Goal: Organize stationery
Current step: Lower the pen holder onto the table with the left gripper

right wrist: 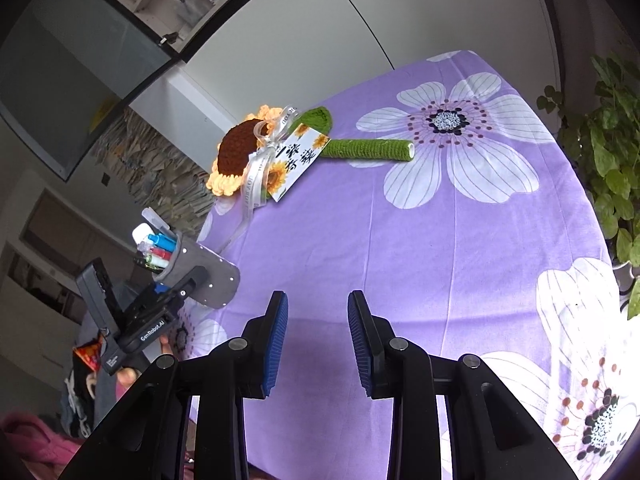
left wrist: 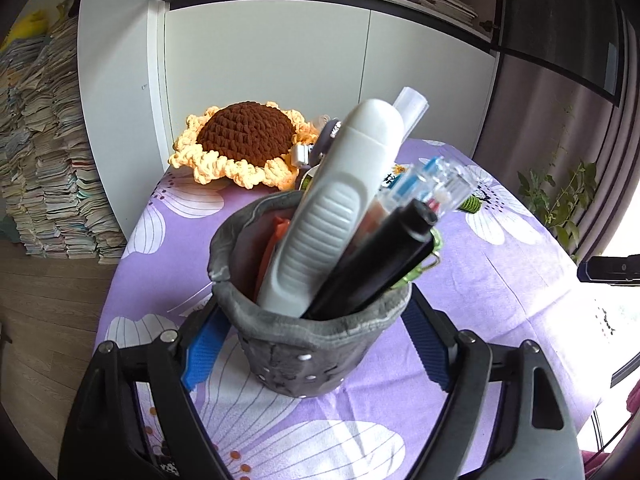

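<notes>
A grey felt pen holder (left wrist: 300, 352) stands upright on the purple flowered tablecloth (left wrist: 500, 280). It holds a white utility knife (left wrist: 340, 200), a black pen (left wrist: 380, 264) and several clear pens with blue and red tips (left wrist: 432, 184). My left gripper (left wrist: 314, 308) straddles the holder, and cloth shows in a thin gap between each blue pad and the wall. The right wrist view shows the same holder (right wrist: 208, 276) between the left gripper's fingers (right wrist: 172, 292) at the table's left edge. My right gripper (right wrist: 317, 298) hangs open over bare cloth with nothing between its pads.
A crocheted sunflower (right wrist: 236, 152) with a green stem (right wrist: 368, 148), ribbon and a printed card (right wrist: 296, 164) lies at the back of the table. White cabinet doors (left wrist: 280, 52) stand behind it, stacked books (left wrist: 48, 160) on the left, a leafy plant (right wrist: 612, 152) on the right.
</notes>
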